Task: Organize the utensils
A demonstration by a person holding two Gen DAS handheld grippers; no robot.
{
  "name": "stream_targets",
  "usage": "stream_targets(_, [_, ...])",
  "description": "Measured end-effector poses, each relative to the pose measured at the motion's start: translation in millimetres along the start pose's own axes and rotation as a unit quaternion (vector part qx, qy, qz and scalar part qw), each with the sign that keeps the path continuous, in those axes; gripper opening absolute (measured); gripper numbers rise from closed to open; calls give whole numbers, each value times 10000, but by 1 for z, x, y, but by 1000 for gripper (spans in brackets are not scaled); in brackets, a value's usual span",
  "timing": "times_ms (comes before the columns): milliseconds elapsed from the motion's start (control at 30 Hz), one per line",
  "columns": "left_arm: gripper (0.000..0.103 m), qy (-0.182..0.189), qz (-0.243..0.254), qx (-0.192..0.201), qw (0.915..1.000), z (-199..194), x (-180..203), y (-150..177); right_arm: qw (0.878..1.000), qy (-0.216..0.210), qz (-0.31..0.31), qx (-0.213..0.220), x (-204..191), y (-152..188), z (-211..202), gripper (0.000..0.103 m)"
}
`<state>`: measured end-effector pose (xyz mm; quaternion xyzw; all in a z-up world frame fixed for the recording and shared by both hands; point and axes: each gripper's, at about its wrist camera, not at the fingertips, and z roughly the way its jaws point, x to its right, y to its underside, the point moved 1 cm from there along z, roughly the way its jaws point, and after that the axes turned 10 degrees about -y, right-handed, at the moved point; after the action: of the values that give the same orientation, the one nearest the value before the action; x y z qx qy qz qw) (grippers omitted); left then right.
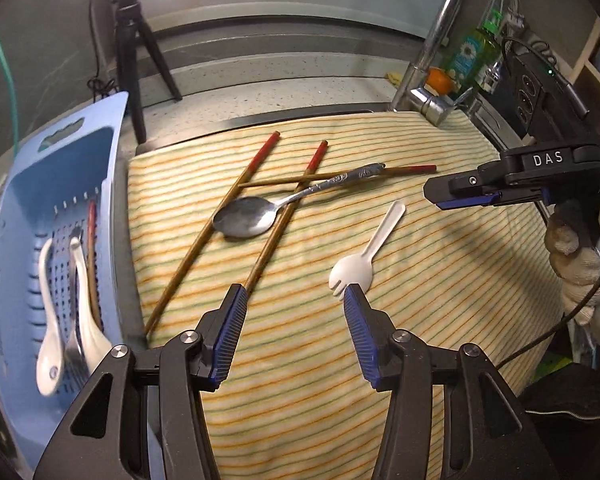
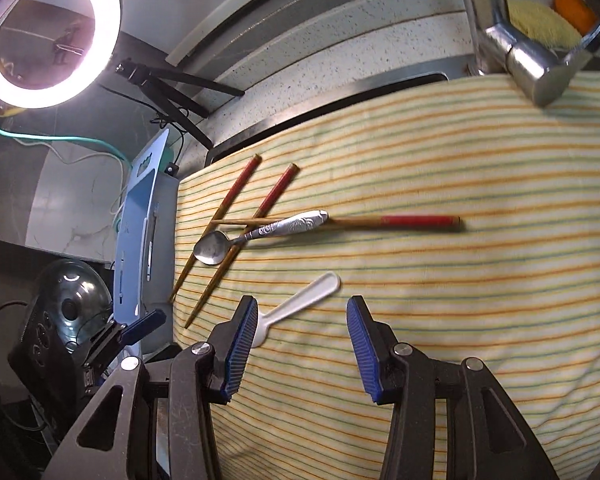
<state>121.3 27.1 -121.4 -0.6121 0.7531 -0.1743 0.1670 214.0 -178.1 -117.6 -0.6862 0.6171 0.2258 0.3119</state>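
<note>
Metal spoon [image 1: 244, 221] atop chopsticks [image 1: 204, 236]

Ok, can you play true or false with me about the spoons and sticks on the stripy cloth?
1. The shiny metal spoon lies across the red-tipped wooden chopsticks. True.
2. The white plastic spork is inside the blue plastic basket. False: it lies on the striped yellow cloth.
3. The blue basket already holds white ceramic spoons. True.
4. The left claw is squeezing a chopstick. False: it is open, with nothing in it.
5. The right claw holds the metal spoon. False: it is open and holds nothing.
</note>
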Motion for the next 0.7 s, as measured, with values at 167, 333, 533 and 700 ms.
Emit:
stream_targets(167, [49, -70, 86, 55, 9999, 2, -8, -15, 9999, -17, 14, 165, -3, -4, -5, 39])
stream_targets(333, [49, -163, -13, 116, 9998, -1, -24, -27, 9991, -18, -381, 170, -27, -29, 4, 38])
stream_targets(533, [49, -343, -375, 404, 9979, -30, -42, -16, 9929, -48, -1168, -213, -77, -59, 48, 35])
stream_targets(700, [49, -516, -855, 518, 9937, -52, -61, 5, 9824, 229, -1752, -608, -112, -73, 105, 35])
